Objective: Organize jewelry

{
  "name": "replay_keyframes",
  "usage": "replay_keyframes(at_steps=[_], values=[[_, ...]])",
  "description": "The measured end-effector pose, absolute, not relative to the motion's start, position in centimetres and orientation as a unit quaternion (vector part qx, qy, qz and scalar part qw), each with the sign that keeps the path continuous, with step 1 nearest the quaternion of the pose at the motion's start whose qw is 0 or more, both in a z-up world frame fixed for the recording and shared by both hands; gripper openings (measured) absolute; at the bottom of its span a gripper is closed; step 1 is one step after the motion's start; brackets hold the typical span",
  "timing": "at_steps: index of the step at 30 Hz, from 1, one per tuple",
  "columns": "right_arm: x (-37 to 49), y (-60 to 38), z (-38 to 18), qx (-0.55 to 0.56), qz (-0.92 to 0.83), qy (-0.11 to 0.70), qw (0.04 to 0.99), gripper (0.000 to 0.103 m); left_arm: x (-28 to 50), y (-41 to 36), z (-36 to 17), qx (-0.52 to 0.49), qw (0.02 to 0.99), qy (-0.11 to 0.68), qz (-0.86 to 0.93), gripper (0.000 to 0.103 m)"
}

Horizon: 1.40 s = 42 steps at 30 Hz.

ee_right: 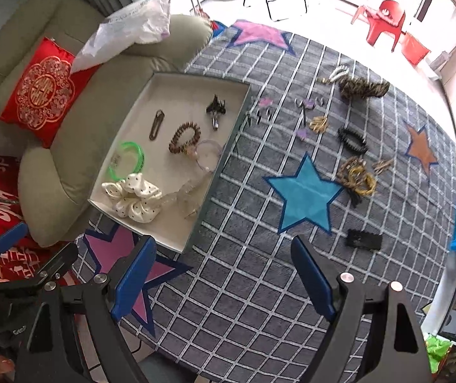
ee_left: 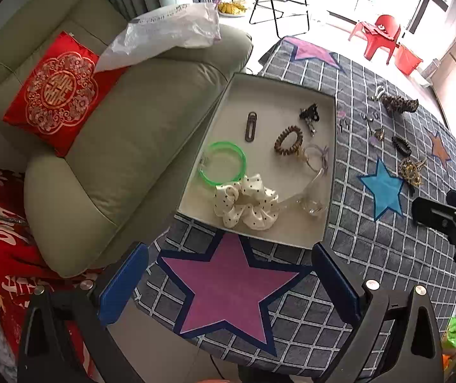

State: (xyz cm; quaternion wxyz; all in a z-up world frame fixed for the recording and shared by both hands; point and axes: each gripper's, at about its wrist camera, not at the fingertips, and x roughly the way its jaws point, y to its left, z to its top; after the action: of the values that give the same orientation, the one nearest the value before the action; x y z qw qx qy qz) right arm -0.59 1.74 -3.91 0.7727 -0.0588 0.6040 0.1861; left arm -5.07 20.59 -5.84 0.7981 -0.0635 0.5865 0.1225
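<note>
Both grippers' fingers (ee_left: 336, 279) (ee_right: 312, 279) spread wide, empty; clear items in tray (ee_right: 193, 79) corner indistinct.

Tiny unreadable trinkets (ee_right: 261, 113) beside box (ee_right: 224, 162)

A soft green couch (ee_left: 106, 146) sat off to the left of the gripper, with a red pillow (ee_left: 54, 92) and a white plastic bag (ee_left: 167, 28) on it. Far ahead stood a red chair (ee_left: 378, 36). A grey checked cloth (ee_right: 260, 287) with colored stars lay below.
</note>
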Motion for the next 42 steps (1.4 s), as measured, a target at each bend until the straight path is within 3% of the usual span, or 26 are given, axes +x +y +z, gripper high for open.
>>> replay_keyframes(at_steps=[27, 42], values=[[-2.0, 2.6, 3.1, -0.073, 0.215, 0.532, 0.816, 0.088, -6.6, 19.8, 0.0, -0.071, 0.817, 0.553, 0.150, 0.102], [-2.2, 2.9, 3.0, -0.076, 0.213, 0.532, 0.816, 0.088, -7.3, 19.8, 0.7, -0.069, 0.819, 0.547, 0.161, 0.102]])
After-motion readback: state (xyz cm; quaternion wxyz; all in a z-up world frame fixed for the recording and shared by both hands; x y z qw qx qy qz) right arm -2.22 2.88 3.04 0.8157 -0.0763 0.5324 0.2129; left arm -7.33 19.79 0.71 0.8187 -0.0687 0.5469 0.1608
